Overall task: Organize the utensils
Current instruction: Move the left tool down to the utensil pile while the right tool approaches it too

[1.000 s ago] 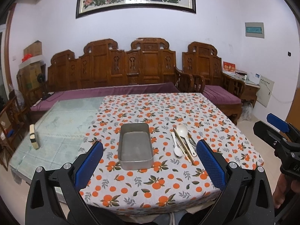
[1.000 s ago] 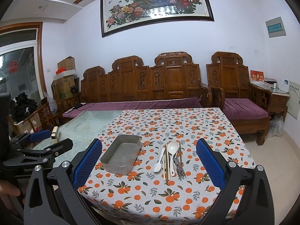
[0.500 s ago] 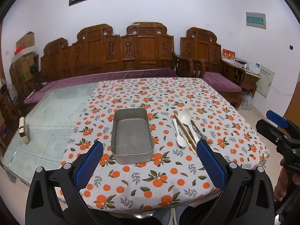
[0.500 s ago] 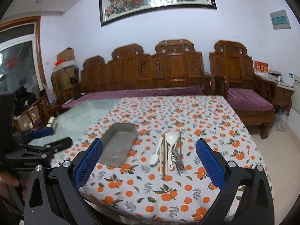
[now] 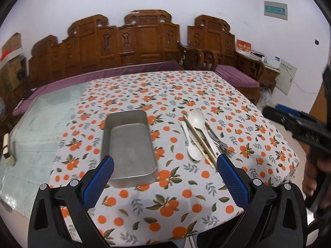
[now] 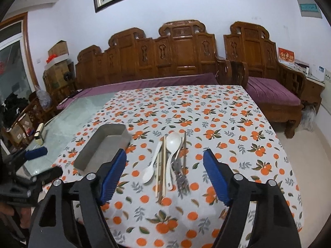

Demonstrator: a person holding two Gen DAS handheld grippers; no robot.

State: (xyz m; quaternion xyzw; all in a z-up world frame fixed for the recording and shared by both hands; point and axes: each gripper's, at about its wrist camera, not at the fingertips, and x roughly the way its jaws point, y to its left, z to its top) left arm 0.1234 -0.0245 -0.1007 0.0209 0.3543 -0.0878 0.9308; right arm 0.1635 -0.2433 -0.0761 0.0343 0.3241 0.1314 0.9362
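Carved wooden benches with purple cushions line the white wall behind the table [image 5: 144,217], which wears a cloth printed with oranges over a pale glass top. Over the last second both cameras have dropped and closed in: the table fills far more of each view and the wall painting has slid almost out of the top. That suggests the approach is under way and no utensil has been moved yet.

Taking the metal tray [image 5: 128,142] as landmark: the left claw [image 5: 165,183] hangs over the table's near edge just in front of it, blue ribbed pads spread wide, holding nothing. The tray is a dull grey rectangular tin with rounded corners and upright walls, nothing inside. To its right, close but apart, the utensils lie bundled lengthwise: a small white spoon [image 6: 152,165], pale wooden chopsticks [image 6: 161,165], a large glossy white spoon [image 6: 172,144] and a metal fork [image 6: 181,175]. The right claw [image 6: 164,175] hovers above that bundle, likewise wide open and empty.
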